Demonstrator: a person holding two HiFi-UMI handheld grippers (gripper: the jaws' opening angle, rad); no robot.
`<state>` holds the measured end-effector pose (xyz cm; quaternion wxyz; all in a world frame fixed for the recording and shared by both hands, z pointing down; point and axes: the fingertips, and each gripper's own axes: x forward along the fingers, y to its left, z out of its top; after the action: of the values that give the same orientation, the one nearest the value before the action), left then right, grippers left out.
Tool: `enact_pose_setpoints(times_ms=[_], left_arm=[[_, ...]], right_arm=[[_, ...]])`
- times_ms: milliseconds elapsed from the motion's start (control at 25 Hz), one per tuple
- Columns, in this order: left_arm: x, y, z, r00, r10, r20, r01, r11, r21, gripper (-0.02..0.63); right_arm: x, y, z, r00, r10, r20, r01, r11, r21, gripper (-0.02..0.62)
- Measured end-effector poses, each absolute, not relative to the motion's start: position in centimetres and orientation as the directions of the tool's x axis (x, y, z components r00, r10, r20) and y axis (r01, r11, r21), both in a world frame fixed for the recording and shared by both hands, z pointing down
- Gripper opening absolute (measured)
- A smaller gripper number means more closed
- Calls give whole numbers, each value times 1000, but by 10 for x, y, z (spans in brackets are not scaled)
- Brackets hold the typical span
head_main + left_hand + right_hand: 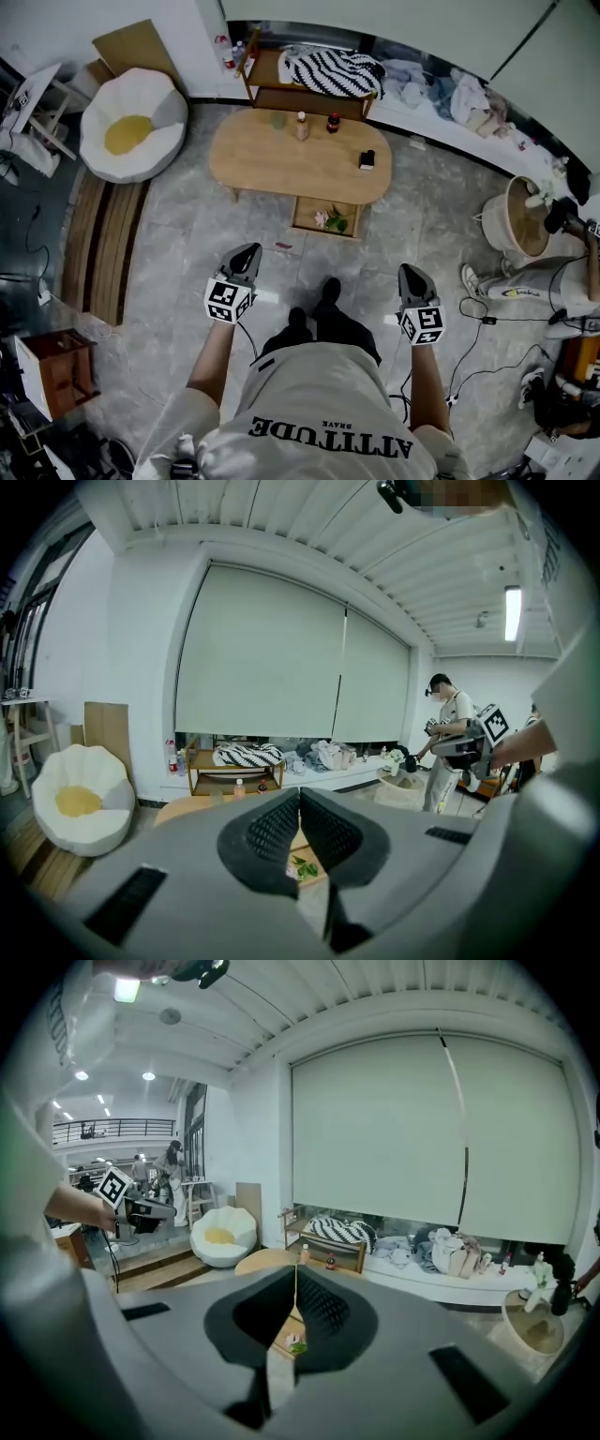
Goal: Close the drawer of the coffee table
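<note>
Clenched and empty, the left hand-held gripper [246, 253] and right hand-held gripper [413, 274] could jam the open drawer [307, 228] by pushing off-centre, or shove the desk [281, 164].

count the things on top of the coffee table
4: a pale cup, a light bottle and a dark bottle in a row near the far edge, and a black object toward the right end. None hidden.
</note>
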<state>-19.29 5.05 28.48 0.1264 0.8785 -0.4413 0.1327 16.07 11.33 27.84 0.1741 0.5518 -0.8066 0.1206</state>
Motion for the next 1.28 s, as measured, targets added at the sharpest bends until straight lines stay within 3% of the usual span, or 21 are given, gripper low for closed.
enact_pose_setpoints(times_ms=[680, 1280], left_arm=[[-120, -23, 324, 545, -733, 408, -828, -548, 120, 21], [-107, -43, 354, 490, -739, 462, -863, -485, 140, 21]], right_arm=[[216, 18, 337, -383, -787, 483, -914, 398, -76, 20], [235, -21, 377, -399, -757, 518, -911, 389, -133, 20]])
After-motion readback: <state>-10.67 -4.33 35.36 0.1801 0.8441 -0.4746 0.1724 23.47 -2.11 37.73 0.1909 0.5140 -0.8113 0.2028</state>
